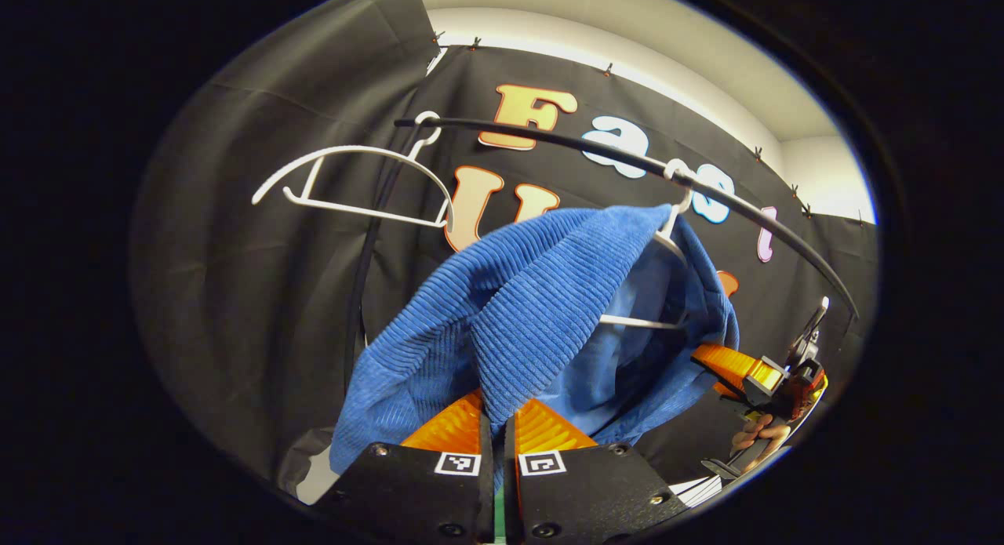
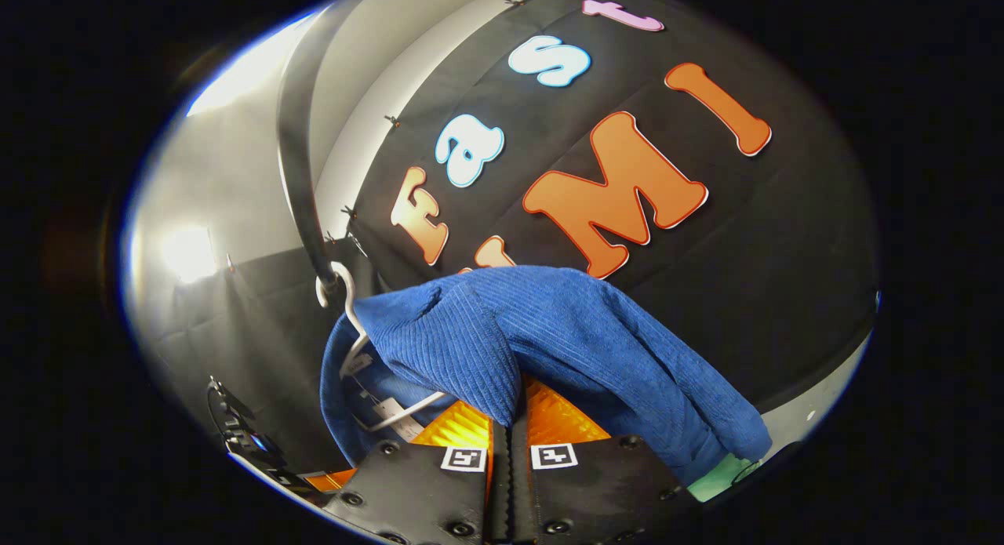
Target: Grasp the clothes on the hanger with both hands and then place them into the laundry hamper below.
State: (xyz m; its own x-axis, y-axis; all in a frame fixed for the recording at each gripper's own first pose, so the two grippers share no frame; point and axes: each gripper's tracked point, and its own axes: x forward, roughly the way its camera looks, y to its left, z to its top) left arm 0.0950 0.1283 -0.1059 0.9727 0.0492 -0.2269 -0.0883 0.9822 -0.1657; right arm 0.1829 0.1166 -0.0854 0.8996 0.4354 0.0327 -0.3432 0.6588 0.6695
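1. Your left gripper point(image 1: 497, 419) points up toward the black rail point(image 1: 627, 157), its jaws clamped on a fold of the blue ribbed corduroy garment point(image 1: 518, 302).
2. Your right gripper point(image 2: 508, 419) pinches the same garment point(image 2: 565, 333), which hangs on a white plastic hanger point(image 1: 667, 239).
3. Two white hangers are on the rail; the bare hanger point(image 1: 353, 180) hangs to the left.

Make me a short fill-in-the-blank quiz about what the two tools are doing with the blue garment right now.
1. The left tool is shut on the ____ garment.
2. The garment's white hanger hooks over a black ____.
3. A second white hanger on the rail carries ____ clothing.
4. The right tool is ____ on the garment.

Missing words: blue; rail; no; shut
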